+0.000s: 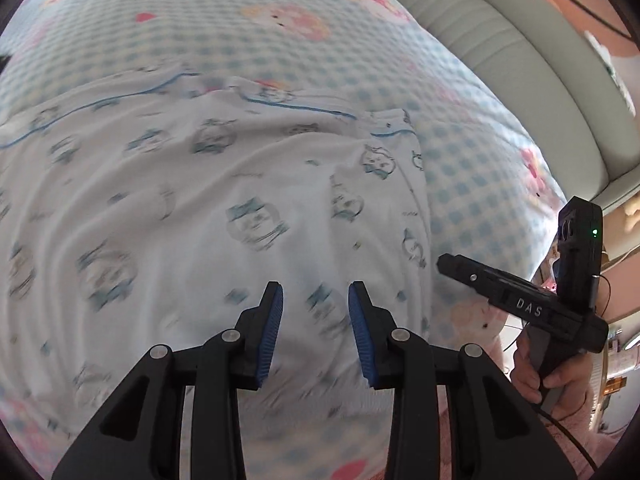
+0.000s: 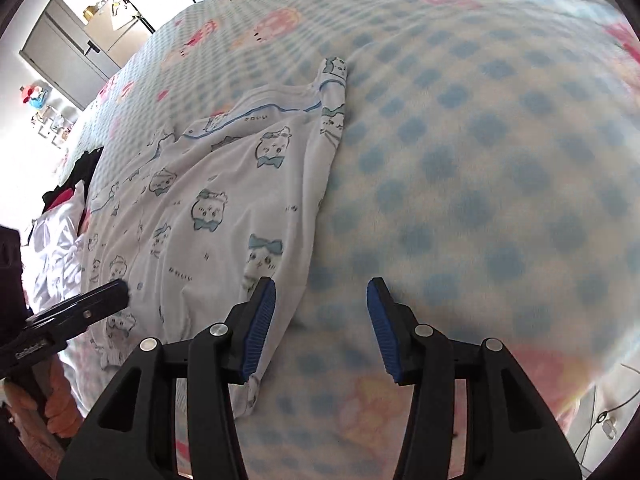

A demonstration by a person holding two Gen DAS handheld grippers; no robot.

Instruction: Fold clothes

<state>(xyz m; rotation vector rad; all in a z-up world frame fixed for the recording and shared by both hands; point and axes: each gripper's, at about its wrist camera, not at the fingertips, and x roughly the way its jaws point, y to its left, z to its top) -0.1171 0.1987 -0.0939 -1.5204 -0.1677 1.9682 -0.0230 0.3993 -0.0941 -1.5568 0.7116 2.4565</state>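
Clothes: 1 white printed garment (image 1: 208, 208) lies rumpled on the checked bed (image 2: 480, 160). Left gripper (image 1: 316, 332) hovers above it, apparently half open, empty. Right gripper (image 2: 322, 328), at the garment's 3 o'clock edge, open, empty.

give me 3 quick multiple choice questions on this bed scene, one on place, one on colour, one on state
1. Where does the white printed garment lie?
A. on the checked blanket
B. on a chair
C. on the floor

2. What colour are the pads of the left tongs?
A. red
B. blue
C. green

3. What are the right tongs doing?
A. clamping the garment
B. shut on nothing
C. open, holding nothing

Answers: 1 A, the garment is spread over the blanket. 2 B, both ribbed pads are blue. 3 C, the jaws stand apart with only blanket in the gap.
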